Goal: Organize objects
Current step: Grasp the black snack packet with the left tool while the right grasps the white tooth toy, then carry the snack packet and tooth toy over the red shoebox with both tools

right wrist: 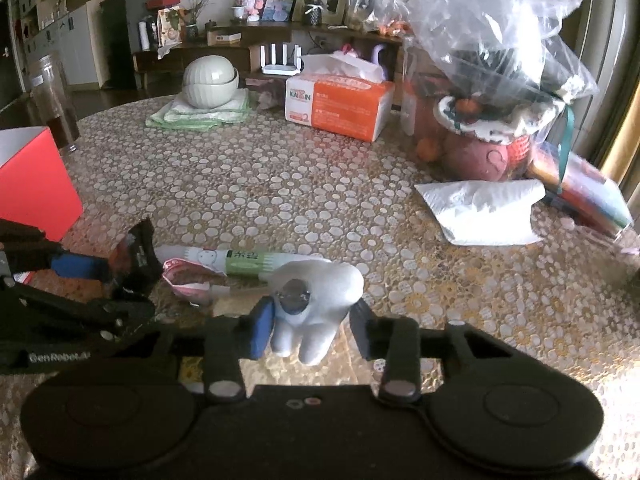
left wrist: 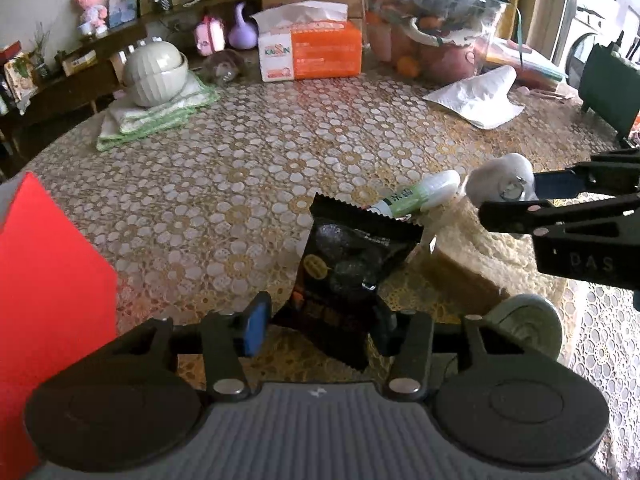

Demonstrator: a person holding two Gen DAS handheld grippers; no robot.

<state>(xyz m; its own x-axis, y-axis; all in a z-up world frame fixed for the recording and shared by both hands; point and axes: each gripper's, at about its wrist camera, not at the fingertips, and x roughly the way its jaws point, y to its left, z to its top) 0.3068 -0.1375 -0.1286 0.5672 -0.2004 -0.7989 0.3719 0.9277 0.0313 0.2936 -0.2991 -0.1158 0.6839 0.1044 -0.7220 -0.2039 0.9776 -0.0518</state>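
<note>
A black snack packet [left wrist: 348,276] is held between the fingers of the left gripper [left wrist: 320,326], its lower part pinched between the blue pad on the left and the dark pad on the right, its serrated top standing up and tilted away. A white tooth-shaped figure [right wrist: 316,300] is clamped between the fingers of the right gripper [right wrist: 312,326], just right of the packet. Both are located at the near edge of the desk [left wrist: 280,152], which is covered with a patterned lace cloth. Directly beyond them a green-and-white tube [right wrist: 240,260] is laid flat, with a crumpled pink-and-white wrapper [right wrist: 188,276] against its near side. A red box [left wrist: 52,280] is seen at the near left, close beside the left gripper. Further off, a white napkin [right wrist: 480,208] is spread on the right, an orange tissue box [left wrist: 316,52] is placed at the far centre, and stacked pale bowls [left wrist: 156,72] on folded cloths are set at the far left.
</note>
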